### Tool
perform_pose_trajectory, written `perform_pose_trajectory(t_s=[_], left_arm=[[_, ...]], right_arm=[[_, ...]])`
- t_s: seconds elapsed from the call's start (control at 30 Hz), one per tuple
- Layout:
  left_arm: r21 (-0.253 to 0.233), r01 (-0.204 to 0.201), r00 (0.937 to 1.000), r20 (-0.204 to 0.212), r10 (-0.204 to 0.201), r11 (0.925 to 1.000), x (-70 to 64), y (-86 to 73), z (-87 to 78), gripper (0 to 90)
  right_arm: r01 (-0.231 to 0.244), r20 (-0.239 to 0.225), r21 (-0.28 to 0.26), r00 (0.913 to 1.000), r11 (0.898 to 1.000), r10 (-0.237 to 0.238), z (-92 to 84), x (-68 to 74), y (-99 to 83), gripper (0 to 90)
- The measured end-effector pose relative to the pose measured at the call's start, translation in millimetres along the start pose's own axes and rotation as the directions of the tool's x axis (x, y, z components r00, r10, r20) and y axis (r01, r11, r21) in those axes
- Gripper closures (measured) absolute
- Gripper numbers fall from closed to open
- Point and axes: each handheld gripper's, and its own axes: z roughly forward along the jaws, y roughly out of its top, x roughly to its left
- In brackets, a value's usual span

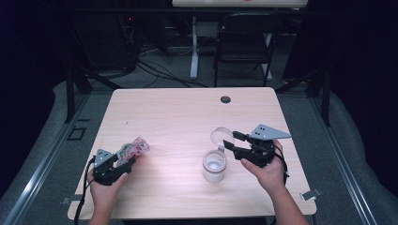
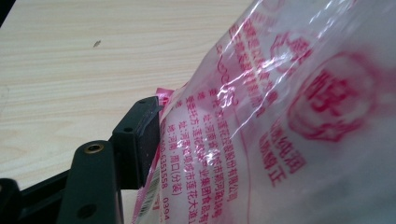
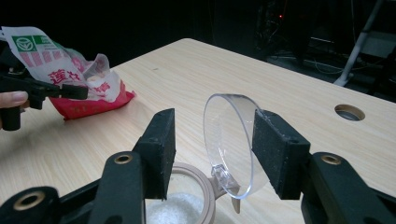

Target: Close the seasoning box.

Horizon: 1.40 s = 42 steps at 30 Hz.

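Nearest to the person, on the light wooden desk [image 1: 187, 117], stands one round clear glass jar [image 1: 214, 165] with a pale rim; white grains lie in its bottom. Its clear round hinged lid [image 3: 229, 140] stands open and upright at the far side of the mouth. The right gripper [image 1: 231, 139] is just beside the jar, and its two black fingers [image 3: 161, 149] stand wide apart with the lid between them. The lid lies close to the one finger, perhaps touching its pad; it is clearly apart from the other finger, so nothing is clamped.

At the left side of the desk lies one crumpled clear plastic bag with red print [image 1: 133, 150], holding a white content. The left gripper [image 1: 126, 161] is at the near end of this bag. One of its fingers [image 2: 142, 135] is seen against the edge of the bag, the other is hidden behind the plastic. The bag rests between fingers that are spread wide and do not squeeze it.

Farther back, one dark round hole [image 1: 225, 99] sits in the desk. Behind the desk stands one black chair [image 1: 244, 42].
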Motion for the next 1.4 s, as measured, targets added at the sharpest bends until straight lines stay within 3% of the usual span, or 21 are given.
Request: perform_pose_trajectory(t_s=[0.17, 0.27, 0.33, 0.43, 0.5, 0.57, 0.9, 1.17, 1.4], left_arm=[[-0.017, -0.005, 1.0, 0.007, 0.005, 0.9998, -2.4, 4.8, -7.1, 37.2], [-0.056, 0.015, 0.9991, 0.041, -0.013, 0.9983, -5.9, 7.9, -13.0, 29.1], [-0.056, 0.001, 0.9987, 0.05, 0.002, 0.9984, -10.4, 8.8, -15.4, 23.6], [-0.028, -0.041, 0.9991, 0.012, 0.041, 0.9988, -18.7, 9.4, -15.8, 23.2], [0.006, -0.089, 0.9955, -0.03, 0.09, 0.996, -26.1, 8.5, -14.3, 22.3], [0.019, -0.113, 0.9928, -0.039, 0.113, 0.9934, -31.8, 7.0, -13.4, 25.6], [0.015, -0.136, 0.9888, 0.064, 0.135, 0.9905, -51.6, 4.7, -19.2, 25.6], [0.019, -0.159, 0.9815, 0.111, 0.156, 0.987, -65.4, 4.0, -21.2, 26.1], [0.007, -0.188, 0.9704, 0.156, 0.185, 0.9822, -78.5, 6.0, -22.2, 25.9]], right_arm=[[0.002, 0.011, -0.004, 0.9999, 1.0, -0.002, -3.4, -3.0, 1.4, 48.4], [-0.001, 0.019, -0.005, 0.9998, 1.0, 0.001, -4.7, -5.5, 1.7, 47.4], [-0.008, 0.021, -0.005, 0.9997, 1.0, 0.008, -4.1, -7.9, 0.9, 46.4], [-0.024, 0.032, 0.002, 0.9992, 1.0, 0.024, -0.4, -13.0, -2.9, 45.0], [-0.034, 0.036, 0.02, 0.9988, 0.999, 0.033, 3.3, -16.3, -6.0, 45.1], [-0.044, 0.036, 0.028, 0.9984, 0.999, 0.043, 7.3, -18.8, -8.6, 45.2], [-0.06, 0.042, 0.073, 0.9975, 0.996, 0.057, 24.2, -26.3, -14.7, 49.7], [-0.051, 0.031, 0.083, 0.9983, 0.995, 0.049, 28.6, -26.8, -14.0, 56.2], [-0.035, 0.025, 0.083, 0.9991, 0.996, 0.033, 27.9, -24.1, -13.0, 63.6]])
